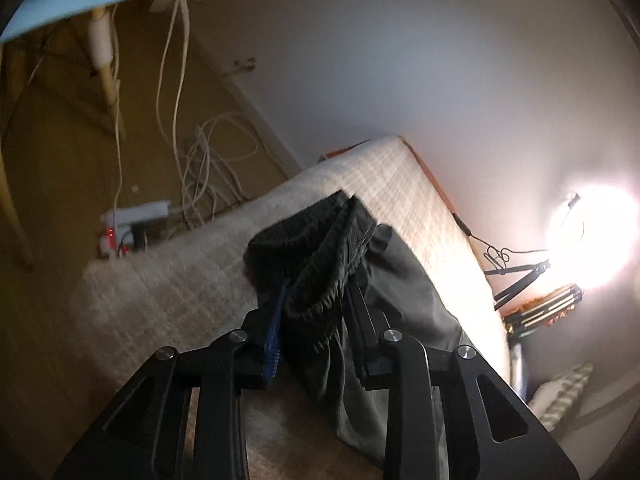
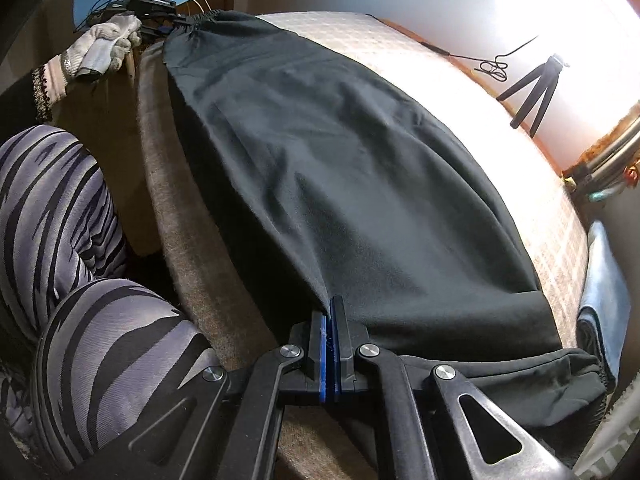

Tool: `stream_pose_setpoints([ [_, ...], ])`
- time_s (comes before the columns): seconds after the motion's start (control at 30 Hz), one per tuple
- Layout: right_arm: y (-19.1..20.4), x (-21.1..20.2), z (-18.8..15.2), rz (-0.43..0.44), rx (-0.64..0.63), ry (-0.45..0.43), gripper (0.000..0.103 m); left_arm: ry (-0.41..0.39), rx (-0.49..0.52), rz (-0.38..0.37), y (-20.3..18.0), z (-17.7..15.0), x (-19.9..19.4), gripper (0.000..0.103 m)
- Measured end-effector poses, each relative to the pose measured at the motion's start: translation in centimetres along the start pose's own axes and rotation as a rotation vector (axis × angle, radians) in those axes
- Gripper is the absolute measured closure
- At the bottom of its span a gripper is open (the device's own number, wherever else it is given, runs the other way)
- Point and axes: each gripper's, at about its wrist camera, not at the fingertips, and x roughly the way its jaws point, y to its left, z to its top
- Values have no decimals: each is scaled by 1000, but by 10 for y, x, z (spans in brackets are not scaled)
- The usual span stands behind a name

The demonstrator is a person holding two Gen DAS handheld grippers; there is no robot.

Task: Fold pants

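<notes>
Dark pants lie spread lengthwise on a bed with a cream checked blanket. My right gripper is shut on the pants' near edge, close to the leg ends, blue pads pressed together on the fabric. My left gripper has the bunched elastic waistband between its fingers, which are closed on it and raise it off the blanket. The right wrist view shows that left gripper at the far end of the pants, held by a gloved hand.
A person's striped legs are against the bed's left side. A power strip and loose white cables lie on the floor beyond the bed. A tripod and a bright lamp stand by the wall. Folded blue cloth lies at the right.
</notes>
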Motion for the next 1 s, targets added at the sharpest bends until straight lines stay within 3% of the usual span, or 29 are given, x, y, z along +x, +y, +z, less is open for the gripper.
stream_pose_setpoints([
  [0.07, 0, 3, 3, -2, 3, 5, 103, 8, 82, 73, -8, 3, 6, 79],
  [0.17, 3, 6, 5, -5, 9, 6, 103, 9, 170, 128, -19, 3, 10, 93],
  [0.4, 0, 0, 6, -5, 40, -15, 103, -110, 302, 167, -55, 19, -9, 95],
  [0.53, 1, 4, 3, 13, 63, -16, 103, -44, 269, 212, -40, 25, 7, 95],
  [0.67, -2, 3, -5, 57, 115, -31, 96, -11, 298, 287, -31, 17, 15, 87],
  [0.73, -10, -5, -9, 73, 163, -64, 93, -11, 302, 301, -33, 16, 11, 77],
  [0.83, -23, -24, -20, 66, 250, -141, 72, -33, 312, 271, -45, 19, -5, 73],
  [0.9, -33, -37, -31, 70, 318, -188, 70, -58, 342, 254, -62, 17, -17, 59],
  [1.0, -49, -56, -55, 66, 438, -257, 66, -61, 411, 199, -96, 8, -27, 55],
])
